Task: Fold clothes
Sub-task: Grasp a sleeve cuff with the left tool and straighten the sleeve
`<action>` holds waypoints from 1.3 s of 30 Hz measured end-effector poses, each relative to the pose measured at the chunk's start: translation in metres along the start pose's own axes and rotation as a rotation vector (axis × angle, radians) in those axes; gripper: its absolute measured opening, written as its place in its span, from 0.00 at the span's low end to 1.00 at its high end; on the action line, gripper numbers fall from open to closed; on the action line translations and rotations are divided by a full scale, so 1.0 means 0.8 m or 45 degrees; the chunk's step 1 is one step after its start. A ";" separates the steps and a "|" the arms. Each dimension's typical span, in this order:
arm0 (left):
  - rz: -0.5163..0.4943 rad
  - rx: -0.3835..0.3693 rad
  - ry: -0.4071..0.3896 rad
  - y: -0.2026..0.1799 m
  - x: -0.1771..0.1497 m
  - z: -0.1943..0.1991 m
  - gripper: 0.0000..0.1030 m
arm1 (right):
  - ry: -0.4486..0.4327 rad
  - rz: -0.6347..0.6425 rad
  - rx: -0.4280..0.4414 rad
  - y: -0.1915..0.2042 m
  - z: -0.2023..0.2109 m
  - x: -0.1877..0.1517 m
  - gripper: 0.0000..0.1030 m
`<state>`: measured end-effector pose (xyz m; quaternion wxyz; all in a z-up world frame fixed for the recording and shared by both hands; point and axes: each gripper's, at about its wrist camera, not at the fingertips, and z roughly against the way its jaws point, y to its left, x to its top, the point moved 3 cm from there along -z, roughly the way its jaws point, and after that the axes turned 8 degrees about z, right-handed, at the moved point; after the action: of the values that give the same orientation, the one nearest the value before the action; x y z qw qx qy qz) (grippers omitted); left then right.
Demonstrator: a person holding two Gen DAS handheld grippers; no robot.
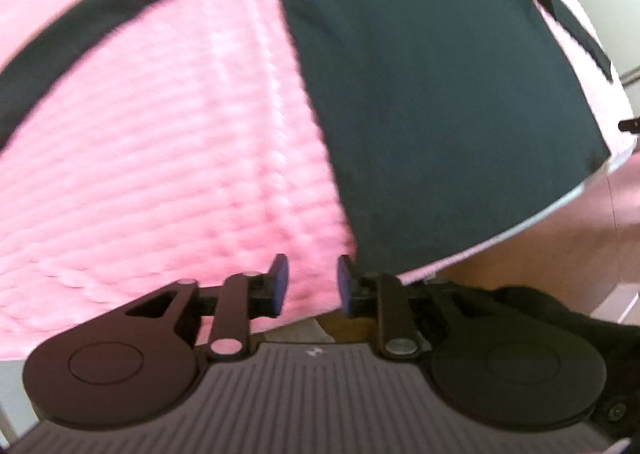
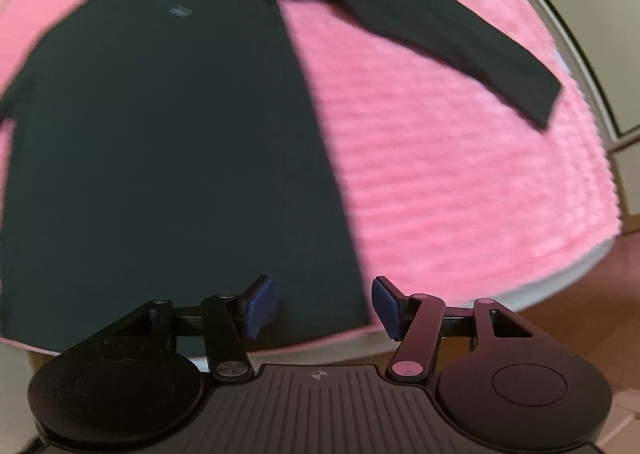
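Shirt [image 2: 168, 142], probably thin and limp, fills left frame; grip hem corners. Left gripper [image 1: 312, 286], right gripper [image 2: 324, 308] released, empty.

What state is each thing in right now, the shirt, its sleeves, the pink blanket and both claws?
Dark shirt: spread flat, unfolded, on the blanket.
Right-view sleeve: stretched out to the side, unfolded.
Left-view sleeve: stretched out across the blanket.
Pink blanket: laid out under the shirt.
Left claw: open, empty.
Right claw: open, empty, above the shirt's hem.
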<state>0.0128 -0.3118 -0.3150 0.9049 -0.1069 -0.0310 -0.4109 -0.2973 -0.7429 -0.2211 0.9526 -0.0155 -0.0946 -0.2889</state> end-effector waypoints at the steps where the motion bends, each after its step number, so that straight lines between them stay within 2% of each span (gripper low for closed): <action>1: 0.002 0.012 -0.026 0.007 0.001 0.013 0.28 | -0.021 -0.001 0.028 0.019 0.009 0.005 0.66; 2: -0.004 0.027 -0.049 0.010 0.000 0.022 0.29 | -0.046 0.000 0.055 0.039 0.018 0.008 0.71; 8: -0.034 0.135 -0.181 0.068 -0.004 0.084 0.36 | -0.153 0.068 0.191 0.154 0.060 0.025 0.71; 14: -0.143 0.311 -0.298 0.132 0.005 0.143 0.39 | -0.210 0.108 0.276 0.249 0.080 0.040 0.72; 17: -0.236 0.413 -0.307 0.157 0.011 0.150 0.39 | -0.197 0.166 0.304 0.288 0.078 0.045 0.73; 21: -0.373 0.539 -0.289 0.183 0.023 0.128 0.39 | -0.176 0.222 0.352 0.325 0.064 0.056 0.73; 24: -0.490 0.598 -0.257 0.197 0.032 0.104 0.36 | -0.152 0.251 0.396 0.349 0.045 0.071 0.73; 28: -0.664 0.631 -0.225 0.224 0.046 0.064 0.34 | -0.150 0.297 0.354 0.397 0.037 0.091 0.73; 31: -0.776 0.622 -0.184 0.252 0.060 0.024 0.29 | -0.166 0.275 0.369 0.429 0.034 0.103 0.73; 34: -0.902 0.592 -0.181 0.278 0.073 -0.012 0.28 | -0.163 0.255 0.308 0.460 0.019 0.108 0.80; 39: -1.085 0.530 -0.189 0.310 0.086 -0.062 0.23 | -0.110 0.196 0.246 0.503 -0.003 0.102 0.80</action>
<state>0.2430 -0.2150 -0.3954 0.6533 0.0698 -0.2182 -0.7216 -0.0077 -0.4525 -0.1983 0.9639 0.0568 -0.1615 -0.2037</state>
